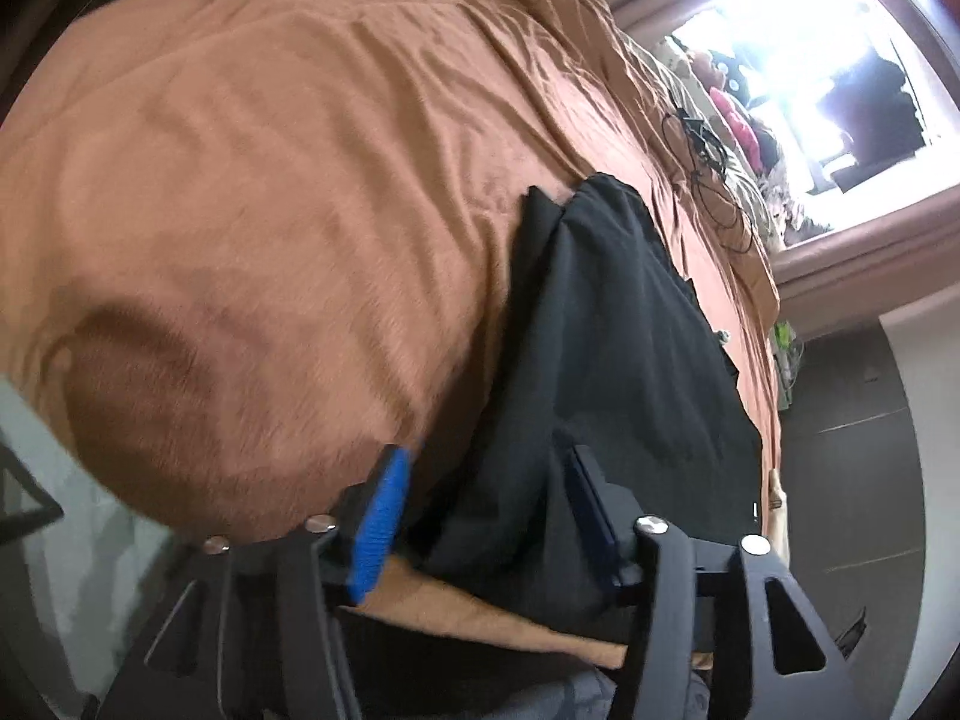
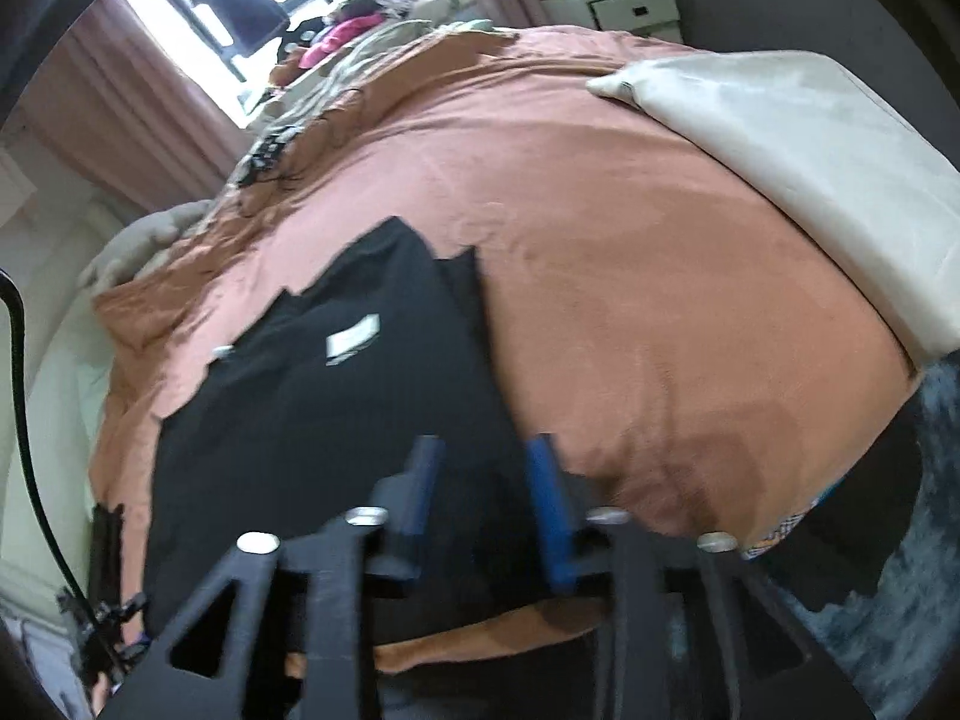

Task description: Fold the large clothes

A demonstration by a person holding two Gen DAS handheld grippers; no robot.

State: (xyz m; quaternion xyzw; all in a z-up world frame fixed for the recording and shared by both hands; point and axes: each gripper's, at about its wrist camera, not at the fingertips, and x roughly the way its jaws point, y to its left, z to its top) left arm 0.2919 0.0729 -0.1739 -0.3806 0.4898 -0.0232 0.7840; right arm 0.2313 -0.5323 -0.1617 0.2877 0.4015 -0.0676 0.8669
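A black garment (image 1: pixel 606 360) of smooth, matte cloth is lying spread on a bed covered by a rust-orange bedspread (image 1: pixel 270 210), whose soft, brushed surface is rippling into shallow creases toward the window (image 1: pixel 810 60). In the right wrist view the same black garment (image 2: pixel 336 408) is showing a small white label (image 2: pixel 353 339) sewn flat on its upper layer, with jagged folded edges stepping down its side nearer the window (image 2: pixel 198 6) and a narrow pointed flap poking out on the side toward the cream pillow (image 2: pixel 798 180), a plump, rounded rectangle resting on the bedspread (image 2: pixel 630 300) at the far side from the garment. The left gripper (image 1: pixel 486 510) is hovering over the near end of the garment with its jaws spread wide, one ribbed blue pad (image 1: pixel 384 522) lying over the bedspread just beside the cloth and the other darker pad over the black fabric; nothing is pinched between them. The right gripper (image 2: pixel 486 504) is also standing spread, both blue pads (image 2: pixel 549 510) set over the garment's near edge, dark cloth filling the gap, though motion blur is making it impossible to tell whether the pads are touching it. Beyond the garment, toward the window, a tangle of thin black cables (image 1: pixel 708 168) is lying on the bedspread, and a heap of pink and patterned clothes (image 2: pixel 354 30) is piled just below the bright panes, framed by dusty-pink curtains (image 2: pixel 138 120)
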